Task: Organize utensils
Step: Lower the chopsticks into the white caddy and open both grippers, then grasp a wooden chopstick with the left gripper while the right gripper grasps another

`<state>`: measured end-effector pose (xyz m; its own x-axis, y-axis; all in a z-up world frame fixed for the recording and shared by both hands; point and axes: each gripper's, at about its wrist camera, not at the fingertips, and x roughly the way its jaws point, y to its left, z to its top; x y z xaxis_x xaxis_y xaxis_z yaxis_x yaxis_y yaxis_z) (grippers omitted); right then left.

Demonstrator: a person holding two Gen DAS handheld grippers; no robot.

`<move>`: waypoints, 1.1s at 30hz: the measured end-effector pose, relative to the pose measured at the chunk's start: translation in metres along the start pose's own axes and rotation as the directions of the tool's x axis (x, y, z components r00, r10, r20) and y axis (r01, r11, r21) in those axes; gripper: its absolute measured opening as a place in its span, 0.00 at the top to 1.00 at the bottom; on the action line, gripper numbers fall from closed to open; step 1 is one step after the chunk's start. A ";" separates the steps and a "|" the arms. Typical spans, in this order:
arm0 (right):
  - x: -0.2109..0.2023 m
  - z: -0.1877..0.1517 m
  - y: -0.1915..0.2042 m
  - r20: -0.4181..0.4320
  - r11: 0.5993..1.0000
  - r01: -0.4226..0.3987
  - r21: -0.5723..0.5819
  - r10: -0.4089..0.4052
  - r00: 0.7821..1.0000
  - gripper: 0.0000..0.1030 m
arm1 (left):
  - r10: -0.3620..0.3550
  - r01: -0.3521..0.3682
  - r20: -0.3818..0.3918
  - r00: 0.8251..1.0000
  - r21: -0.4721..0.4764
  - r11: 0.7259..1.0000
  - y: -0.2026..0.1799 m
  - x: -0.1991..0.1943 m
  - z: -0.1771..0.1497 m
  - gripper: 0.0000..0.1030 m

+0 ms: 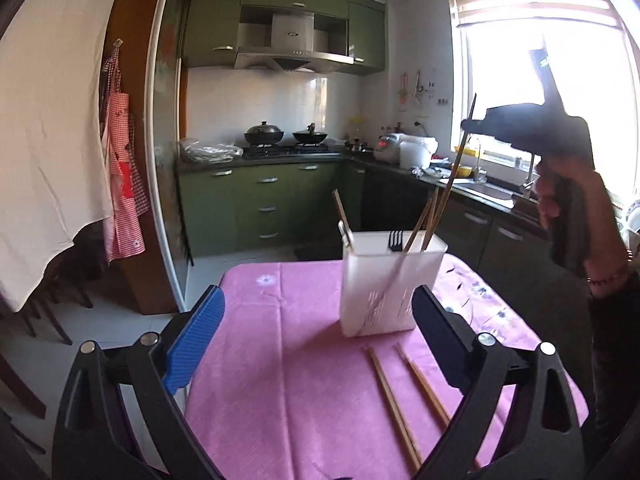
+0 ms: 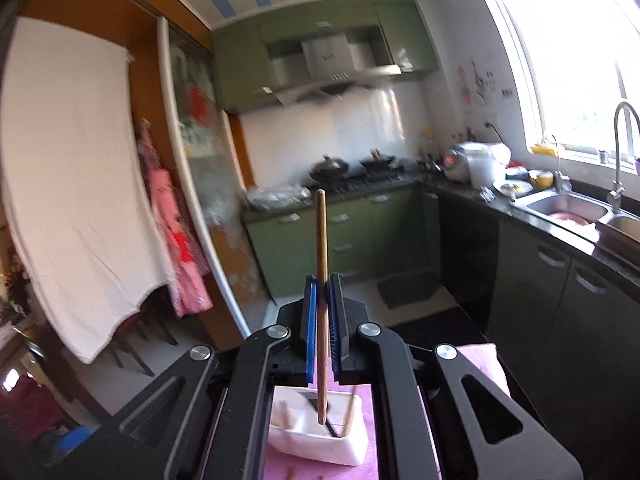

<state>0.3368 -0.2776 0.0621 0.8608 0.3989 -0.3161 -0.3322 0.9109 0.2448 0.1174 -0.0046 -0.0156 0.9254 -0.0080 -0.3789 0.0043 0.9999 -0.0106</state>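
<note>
The right gripper [image 2: 322,312] pinches a chopstick [image 2: 321,304] above the white holder [image 1: 390,284]; the left gripper [image 1: 320,340] gapes wide, empty, two chopsticks [image 1: 404,396] at its 5 o'clock

Home kitchen, range hood [image 1: 293,50], sink [image 2: 568,206]

Wooden chopstick [image 2: 321,280]; seemingly matt plastic holder [image 1: 390,284]

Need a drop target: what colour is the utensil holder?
White utensil holder; clearest in the left wrist view.
</note>
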 end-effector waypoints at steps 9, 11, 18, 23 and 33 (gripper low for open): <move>0.047 -0.041 -0.009 -0.146 1.000 -0.002 -0.006 0.002 0.989 0.86 | -0.003 -0.002 -0.107 0.994 -0.049 0.999 0.013 0.021 -0.009 0.12; 0.032 -0.042 -0.007 -0.122 1.000 -0.011 -0.011 0.009 0.992 0.86 | -0.004 -0.001 -0.140 0.990 -0.035 0.999 0.006 0.027 -0.011 0.12; -0.061 -0.099 -0.009 -0.101 0.998 -0.063 -0.025 0.061 0.993 0.73 | -0.037 0.030 -0.235 0.971 -0.032 0.999 -0.017 0.052 -0.027 0.12; -0.095 -0.183 -0.024 -0.092 0.997 0.077 -0.029 -0.080 0.993 0.65 | -0.053 0.048 -0.324 0.944 -0.022 0.999 -0.041 0.086 -0.044 0.12; -0.093 -0.252 -0.070 -0.277 0.992 0.072 0.103 -0.041 0.960 0.65 | -0.076 0.015 -0.606 0.792 -0.105 0.994 -0.053 0.169 -0.087 0.44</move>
<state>0.1830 -0.3520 -0.1569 0.7333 0.3749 -0.5672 -0.2281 0.9215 0.3142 0.2403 -0.0601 -0.1600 0.5028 -0.0869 -0.8601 -0.0218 0.9933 -0.1131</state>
